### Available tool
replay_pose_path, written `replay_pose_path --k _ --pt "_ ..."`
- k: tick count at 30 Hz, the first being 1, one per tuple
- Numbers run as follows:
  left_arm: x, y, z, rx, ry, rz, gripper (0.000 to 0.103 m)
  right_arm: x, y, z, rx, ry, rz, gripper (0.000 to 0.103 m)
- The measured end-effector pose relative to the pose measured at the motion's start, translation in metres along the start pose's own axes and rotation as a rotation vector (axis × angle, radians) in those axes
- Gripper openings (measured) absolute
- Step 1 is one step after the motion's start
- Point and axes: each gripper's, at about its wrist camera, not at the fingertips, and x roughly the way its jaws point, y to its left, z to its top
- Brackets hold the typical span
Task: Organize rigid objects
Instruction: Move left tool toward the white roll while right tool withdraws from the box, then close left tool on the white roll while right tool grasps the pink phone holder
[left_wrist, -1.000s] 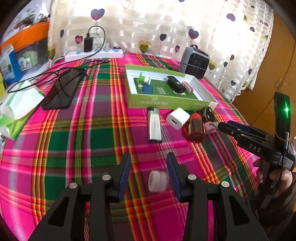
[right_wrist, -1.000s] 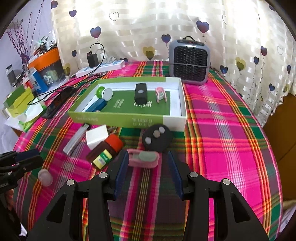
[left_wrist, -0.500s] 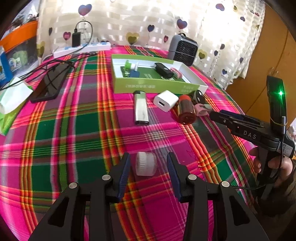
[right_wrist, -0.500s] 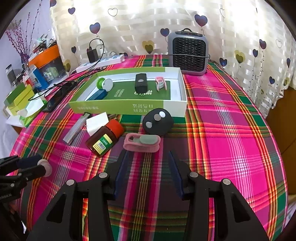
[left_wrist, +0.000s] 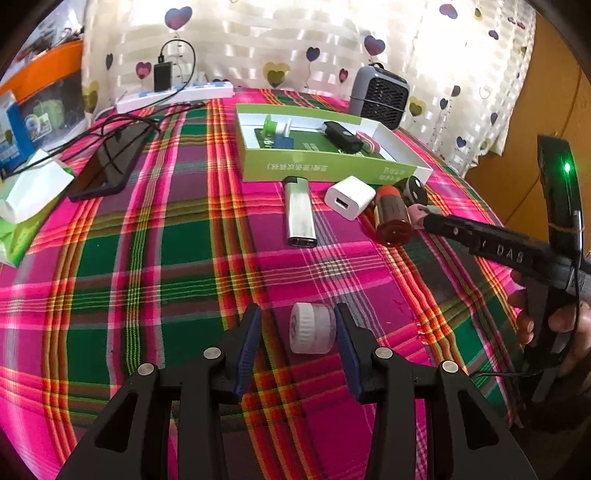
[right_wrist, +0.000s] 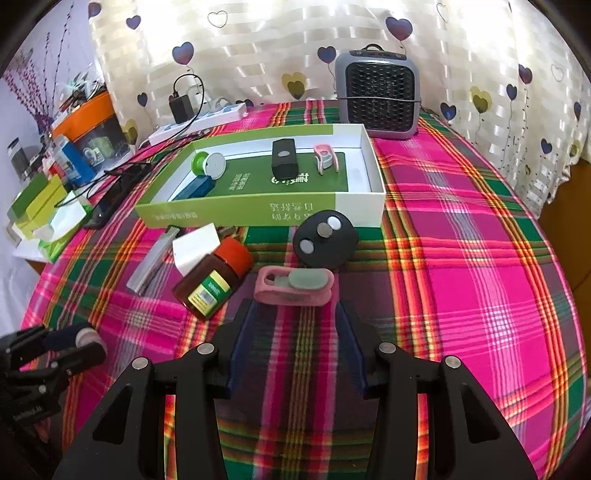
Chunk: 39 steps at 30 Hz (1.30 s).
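white plastic jar (left_wrist: 312, 332), light, stiff, slippery: i judge its ribbed sides best. my left tongs (left_wrist: 297, 330) gape around it; right tongs (right_wrist: 293, 328) gape, empty, near the tabletop's (right_wrist: 480, 258) front edge.

A grey heater (right_wrist: 377, 99), power strip (right_wrist: 199, 122) and phone (left_wrist: 110, 162) rest on plaid cloth (right_wrist: 461, 258).

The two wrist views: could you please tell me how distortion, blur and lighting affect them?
Both views: fisheye bends the table edge, corners black. Left wrist view: small white jar slightly soft. Right wrist view: backlit curtain washes out bright; the box stays sharp.
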Motion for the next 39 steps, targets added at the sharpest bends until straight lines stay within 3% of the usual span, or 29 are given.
replay_pose_path --k 4,9,12,28,39 --pt "0.0 0.001 0.0 -0.006 -0.006 0.0 0.039 0.002 0.004 0.008 0.039 -0.021 0.008 0.046" --pt "0.0 0.0 0.001 -0.005 -0.006 0.0 0.039 0.012 0.003 0.017 0.114 -0.021 -0.043 0.048" --pt "0.0 0.0 0.0 -0.004 -0.006 0.003 0.039 0.014 0.005 0.019 0.104 -0.029 -0.068 0.055" --pt "-0.001 0.0 0.0 -0.008 -0.007 0.002 0.039 0.009 -0.009 0.008 0.112 0.006 -0.151 0.055" --pt "-0.001 0.002 0.0 -0.024 -0.011 -0.007 0.039 0.018 -0.009 0.009 0.08 0.025 -0.161 0.055"
